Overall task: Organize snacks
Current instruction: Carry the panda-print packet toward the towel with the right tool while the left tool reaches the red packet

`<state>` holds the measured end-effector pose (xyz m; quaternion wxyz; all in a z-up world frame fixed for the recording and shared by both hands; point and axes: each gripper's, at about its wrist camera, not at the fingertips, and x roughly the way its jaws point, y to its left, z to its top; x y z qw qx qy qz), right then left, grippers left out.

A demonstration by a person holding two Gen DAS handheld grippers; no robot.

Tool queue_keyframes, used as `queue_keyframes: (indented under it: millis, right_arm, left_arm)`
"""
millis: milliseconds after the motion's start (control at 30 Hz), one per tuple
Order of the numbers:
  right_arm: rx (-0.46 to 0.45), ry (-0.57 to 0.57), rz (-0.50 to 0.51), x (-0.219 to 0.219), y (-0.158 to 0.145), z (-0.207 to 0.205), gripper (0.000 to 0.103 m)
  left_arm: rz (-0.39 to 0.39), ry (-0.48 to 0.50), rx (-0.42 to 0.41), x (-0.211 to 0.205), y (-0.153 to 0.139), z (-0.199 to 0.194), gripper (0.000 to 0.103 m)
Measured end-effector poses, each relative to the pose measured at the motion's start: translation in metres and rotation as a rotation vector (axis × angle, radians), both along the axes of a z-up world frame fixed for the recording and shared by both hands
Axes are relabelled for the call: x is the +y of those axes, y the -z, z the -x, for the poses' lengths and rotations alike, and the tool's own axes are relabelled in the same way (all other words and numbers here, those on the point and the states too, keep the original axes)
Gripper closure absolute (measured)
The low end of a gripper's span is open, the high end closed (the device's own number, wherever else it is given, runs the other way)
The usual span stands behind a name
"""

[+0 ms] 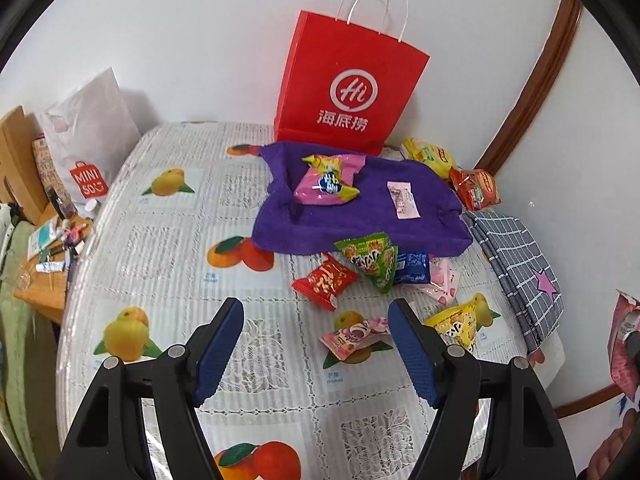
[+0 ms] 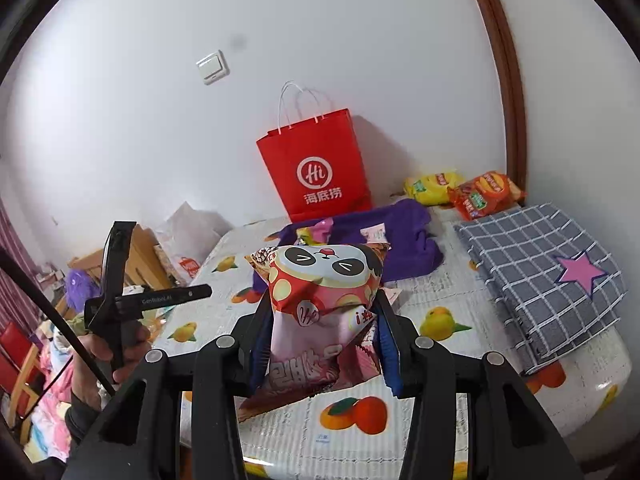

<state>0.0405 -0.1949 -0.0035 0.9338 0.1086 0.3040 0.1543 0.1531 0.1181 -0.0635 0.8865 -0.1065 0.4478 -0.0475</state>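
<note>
My right gripper is shut on a pink panda-face snack bag and holds it above the table; its edge shows in the left wrist view. My left gripper is open and empty above the table, just short of a pink candy pack. Beyond it lie a red packet, a green packet, a blue packet and a yellow packet. A purple towel carries a pink-yellow bag and a small sachet. A red paper bag stands behind it.
A grey checked cloth lies at the table's right edge. Yellow and orange chip bags lie by the wall. A white Miniso bag and a cluttered wooden stand are left of the table.
</note>
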Motion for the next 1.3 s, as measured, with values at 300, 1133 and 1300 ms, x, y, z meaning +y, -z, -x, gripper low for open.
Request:
queue_keyframes:
  millis: [300,1133,1300]
  right_arm:
    - [0.016,-0.01,0.021,0.004,0.013,-0.033,0.058]
    - [0.064,-0.011,0.115,0.008,0.053,-0.242,0.057]
    - [0.106,0.005,0.14,0.014,0.08,-0.283,0.057]
  left_arm:
    - [0.0,0.073,0.035,-0.02,0.034,-0.011,0.03]
    - [-0.203,0.218,0.077,-0.063,0.11,-0.106,0.03]
    - [-0.257,0.275,0.079,-0.064,0.128,-0.113,0.03]
